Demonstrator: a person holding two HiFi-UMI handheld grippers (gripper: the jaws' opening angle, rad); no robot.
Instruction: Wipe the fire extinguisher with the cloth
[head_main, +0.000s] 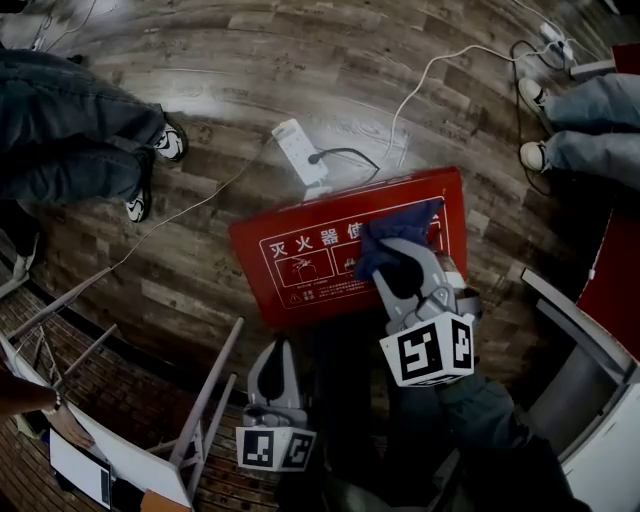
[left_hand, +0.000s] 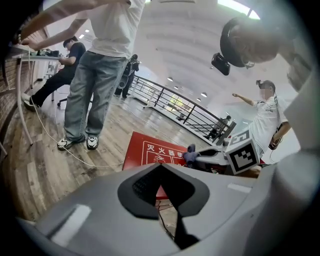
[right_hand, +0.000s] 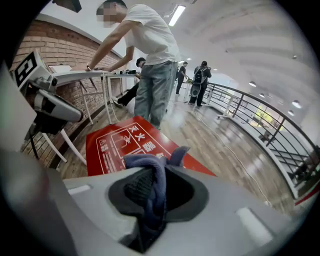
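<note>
A red fire extinguisher box (head_main: 320, 250) with white Chinese print lies flat on the wooden floor; it also shows in the left gripper view (left_hand: 150, 150) and the right gripper view (right_hand: 112, 142). My right gripper (head_main: 395, 255) hangs over the box's right half, shut on a bunched blue cloth (head_main: 400, 235). In its own view the cloth (right_hand: 152, 167) is pinched between the jaws of the right gripper (right_hand: 152, 180) and spills over their tips. My left gripper (head_main: 278, 348) is held back near the box's near edge, shut and with nothing in it (left_hand: 161, 175).
A white power strip (head_main: 300, 150) with cables lies just beyond the box. One person's legs and shoes (head_main: 150, 165) stand at the left, another's shoes (head_main: 535, 120) at the top right. A white table frame (head_main: 205, 400) is at the lower left, a red cabinet (head_main: 615, 270) at the right.
</note>
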